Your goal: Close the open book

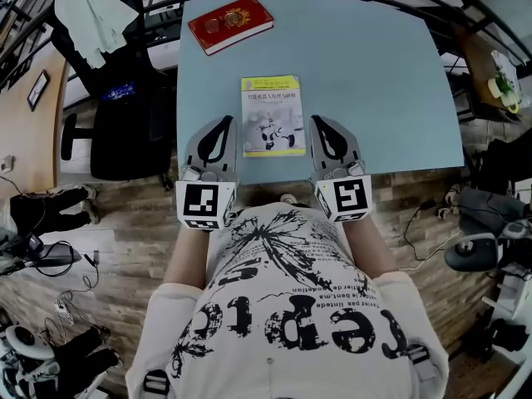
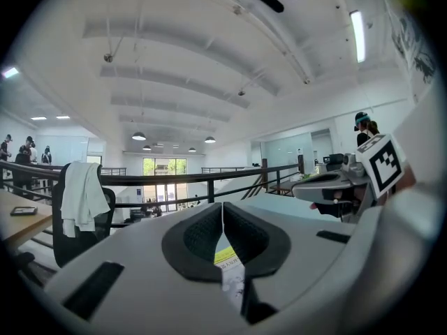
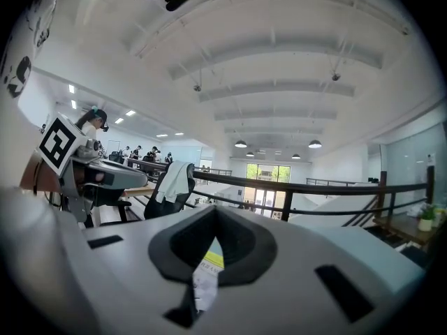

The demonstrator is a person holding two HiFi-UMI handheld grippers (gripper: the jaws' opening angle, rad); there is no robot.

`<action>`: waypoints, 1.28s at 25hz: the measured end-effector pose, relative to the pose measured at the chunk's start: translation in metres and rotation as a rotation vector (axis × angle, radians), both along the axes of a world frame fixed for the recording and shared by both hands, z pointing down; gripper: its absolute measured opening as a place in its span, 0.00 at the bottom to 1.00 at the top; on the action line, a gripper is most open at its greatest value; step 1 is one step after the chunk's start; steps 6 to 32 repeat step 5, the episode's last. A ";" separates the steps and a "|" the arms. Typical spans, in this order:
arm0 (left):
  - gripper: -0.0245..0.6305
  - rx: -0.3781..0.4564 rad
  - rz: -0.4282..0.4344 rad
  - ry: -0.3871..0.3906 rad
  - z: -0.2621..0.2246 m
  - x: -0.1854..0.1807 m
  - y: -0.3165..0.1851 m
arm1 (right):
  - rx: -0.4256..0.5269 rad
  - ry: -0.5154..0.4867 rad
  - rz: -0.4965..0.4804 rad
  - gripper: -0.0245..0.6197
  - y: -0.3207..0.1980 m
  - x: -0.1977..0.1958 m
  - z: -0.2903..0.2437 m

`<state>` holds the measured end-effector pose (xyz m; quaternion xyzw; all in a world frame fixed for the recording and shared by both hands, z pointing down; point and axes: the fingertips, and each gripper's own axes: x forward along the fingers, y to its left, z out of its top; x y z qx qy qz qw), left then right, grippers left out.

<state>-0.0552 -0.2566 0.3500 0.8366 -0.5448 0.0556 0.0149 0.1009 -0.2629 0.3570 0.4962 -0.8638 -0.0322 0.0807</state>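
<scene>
A book with a yellow and white cover (image 1: 273, 115) lies flat and closed on the pale blue table (image 1: 374, 81), close to its near edge. My left gripper (image 1: 221, 128) rests just left of the book, and its jaws are shut with nothing between them. My right gripper (image 1: 321, 128) sits just right of the book, also shut and empty. In the left gripper view, the left gripper (image 2: 223, 209) has its tips together, and a strip of the book (image 2: 229, 262) shows through the slot below. The right gripper view shows the right gripper (image 3: 215, 213) the same way, with the book (image 3: 206, 274) beneath it.
A red book (image 1: 230, 23) lies closed at the table's far left corner. A black office chair (image 1: 125, 123) stands left of the table, with a white cloth (image 1: 96, 11) draped on another chair behind it. Railings run past the far edge. Cables and gear lie on the wooden floor at both sides.
</scene>
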 end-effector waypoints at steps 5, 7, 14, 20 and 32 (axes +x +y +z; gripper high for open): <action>0.07 -0.016 -0.015 -0.001 0.004 0.000 0.000 | -0.002 0.021 -0.008 0.05 0.003 0.002 0.002; 0.07 -0.016 -0.015 -0.001 0.004 0.000 0.000 | -0.002 0.021 -0.008 0.05 0.003 0.002 0.002; 0.07 -0.016 -0.015 -0.001 0.004 0.000 0.000 | -0.002 0.021 -0.008 0.05 0.003 0.002 0.002; 0.07 -0.016 -0.015 -0.001 0.004 0.000 0.000 | -0.002 0.021 -0.008 0.05 0.003 0.002 0.002; 0.07 -0.016 -0.015 -0.001 0.004 0.000 0.000 | -0.002 0.021 -0.008 0.05 0.003 0.002 0.002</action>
